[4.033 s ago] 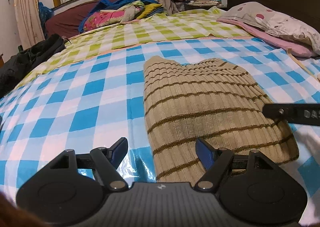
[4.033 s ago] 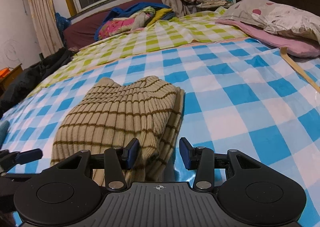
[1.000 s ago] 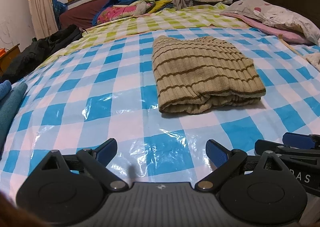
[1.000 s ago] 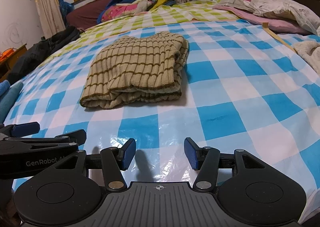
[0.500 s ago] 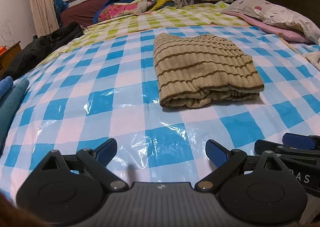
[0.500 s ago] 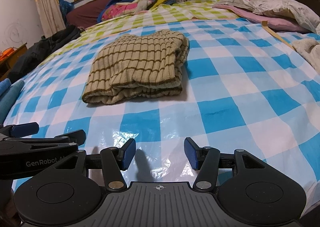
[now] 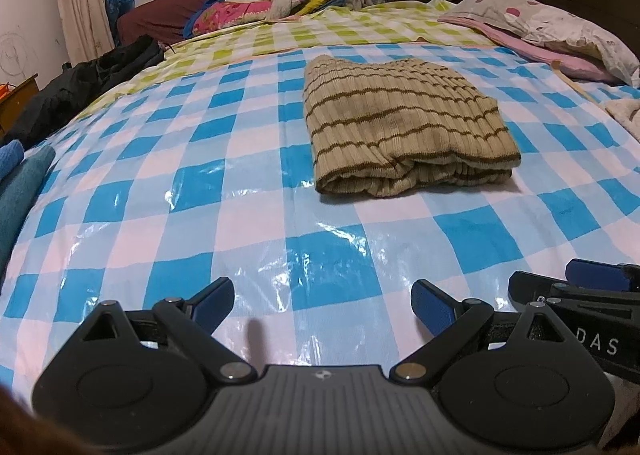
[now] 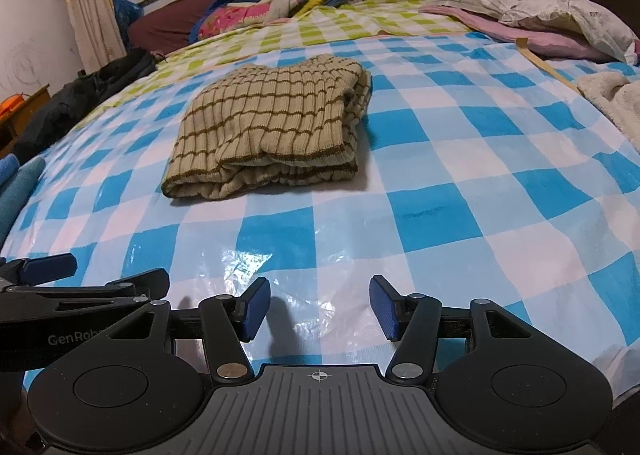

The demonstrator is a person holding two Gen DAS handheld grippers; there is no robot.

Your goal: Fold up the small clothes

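A beige ribbed sweater with brown stripes (image 7: 404,127) lies folded in a compact rectangle on the blue-and-white checked bed cover (image 7: 240,223). It also shows in the right wrist view (image 8: 272,131). My left gripper (image 7: 322,305) is open and empty, well in front of the sweater near the bed's near edge. My right gripper (image 8: 319,309) is open and empty, also well short of the sweater. Each gripper shows at the edge of the other's view.
Folded blue towels (image 7: 20,183) lie at the left edge. A dark jacket (image 7: 92,79) lies far left. Pillows (image 7: 552,31) and a white fleece item (image 8: 616,103) lie at the right. Piled bedding (image 7: 260,7) sits at the far end on a green checked cover.
Four seconds ago both grippers were at the sweater's near edge; both have pulled back toward the bed's near edge. Over the last second they barely moved. The sweater stays folded.
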